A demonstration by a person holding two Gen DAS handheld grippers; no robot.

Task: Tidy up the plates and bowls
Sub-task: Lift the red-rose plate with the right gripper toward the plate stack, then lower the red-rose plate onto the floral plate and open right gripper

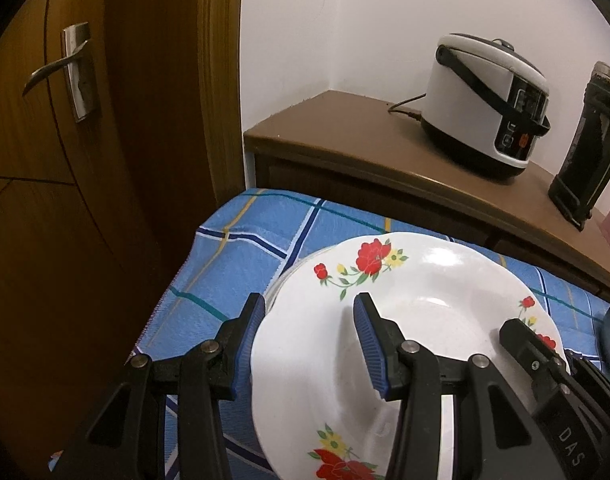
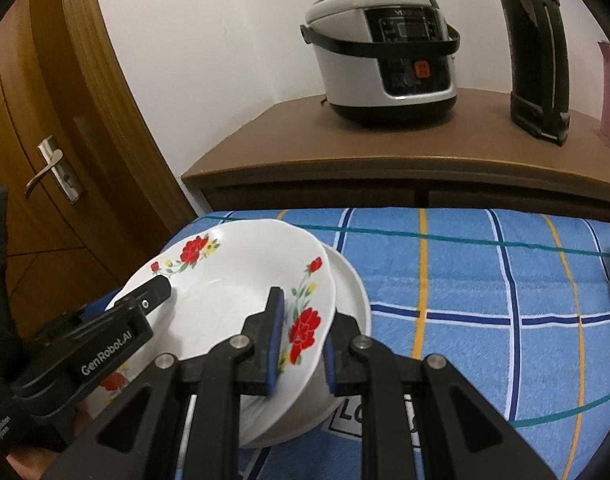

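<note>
Holding up a round white plate with red flowers in two black grippers, one on each side

Hanging tilted just above the stack of plain white plates, far edge leaning over the top of the stack, not lying flat on it yet

Gripping on the side left of the stack with the left gripper, its blue-padded fingers standing wide apart, one tucked under the plate's edge and one lying on the white inside near a small red flower

Pinching on the side nearer the stack with the right gripper, its fingers squeezed close together over the thin rim, one pad on top next to the big red flower and the other hiding under the rim

Sitting under the stack, a blue checked cloth with white, dark blue, yellow and green lines, spreading out far to the right of the stack

Standing behind the stack and higher up, a brown wooden cabinet carrying a white and black rice cooker with an orange button, and a tall black jug farther to the right

Filling the space left of the stack, a brown wooden door with a silver handle
</note>
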